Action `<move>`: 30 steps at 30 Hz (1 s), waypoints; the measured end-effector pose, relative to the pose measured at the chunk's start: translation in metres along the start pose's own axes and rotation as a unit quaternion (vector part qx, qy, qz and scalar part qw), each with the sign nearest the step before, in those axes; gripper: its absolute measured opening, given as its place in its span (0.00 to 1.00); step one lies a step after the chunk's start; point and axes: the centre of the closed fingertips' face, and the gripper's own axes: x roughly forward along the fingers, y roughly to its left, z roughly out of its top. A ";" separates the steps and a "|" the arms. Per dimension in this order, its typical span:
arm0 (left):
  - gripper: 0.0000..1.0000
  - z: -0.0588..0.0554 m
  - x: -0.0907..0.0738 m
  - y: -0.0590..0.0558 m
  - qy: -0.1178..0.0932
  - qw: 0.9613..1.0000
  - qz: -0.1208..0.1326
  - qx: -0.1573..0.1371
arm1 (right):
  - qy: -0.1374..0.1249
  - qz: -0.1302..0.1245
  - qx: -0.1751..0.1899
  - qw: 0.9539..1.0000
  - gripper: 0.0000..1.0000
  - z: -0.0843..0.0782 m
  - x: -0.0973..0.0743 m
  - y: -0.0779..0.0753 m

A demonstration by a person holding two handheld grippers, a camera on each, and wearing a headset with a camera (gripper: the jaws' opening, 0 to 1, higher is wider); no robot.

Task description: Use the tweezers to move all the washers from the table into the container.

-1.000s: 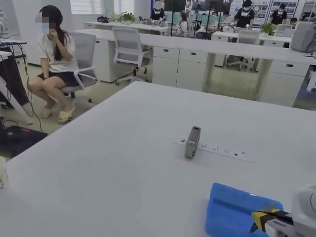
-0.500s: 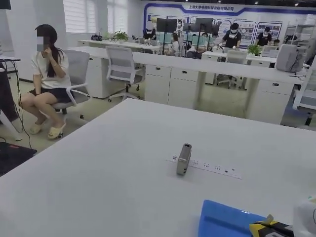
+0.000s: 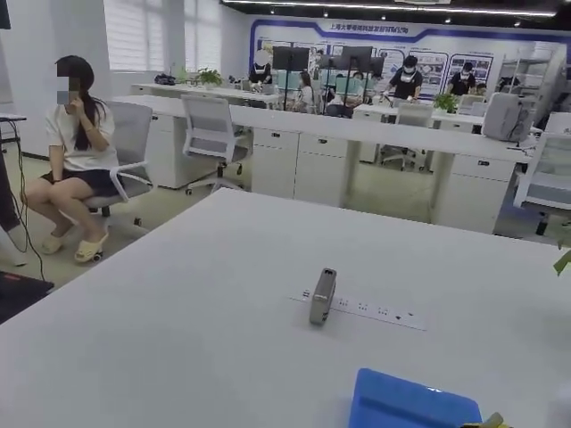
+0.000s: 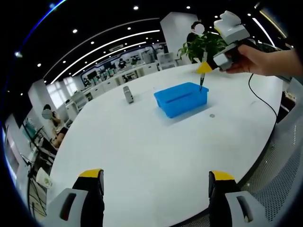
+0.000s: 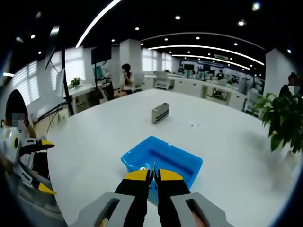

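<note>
Right gripper view: your right gripper (image 5: pixel 154 176) pinches the tweezers (image 5: pixel 154 166) above the container (image 5: pixel 182 163), seemingly the drop-off step.
Your left gripper (image 4: pixel 155 175): jaws spread, empty.
Next: probably fetch the washer (image 4: pixel 211 115).

Ahead of the fingers (image 5: pixel 137 176) of the right gripper (image 5: pixel 154 175), a white worktable (image 3: pixel 178 321) extends toward a row of white desks (image 3: pixel 303 169) with cabinet fronts. Ahead and left of the fingers, grey office chairs (image 3: pixel 207 120) stand on a pale glossy floor (image 3: pixel 169 201). Windows with blinds (image 3: pixel 125 36) line the left wall. A blue-trimmed display wall (image 3: pixel 375 34) closes the far end. The ceiling carries linear light strips (image 5: pixel 203 34) and recessed spotlights (image 5: pixel 177 17). A potted plant (image 5: pixel 284 118) stands right of the fingers.
</note>
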 end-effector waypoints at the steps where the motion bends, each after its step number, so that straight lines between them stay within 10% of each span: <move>1: 0.94 0.000 0.000 0.000 -0.001 1.000 0.000 -0.001 | 0.001 0.000 0.002 1.000 0.02 -0.002 -0.001 0.001; 30: 0.94 -0.003 0.001 0.000 0.007 1.000 0.002 0.003 | 0.033 0.002 0.047 0.998 0.03 -0.053 -0.001 0.009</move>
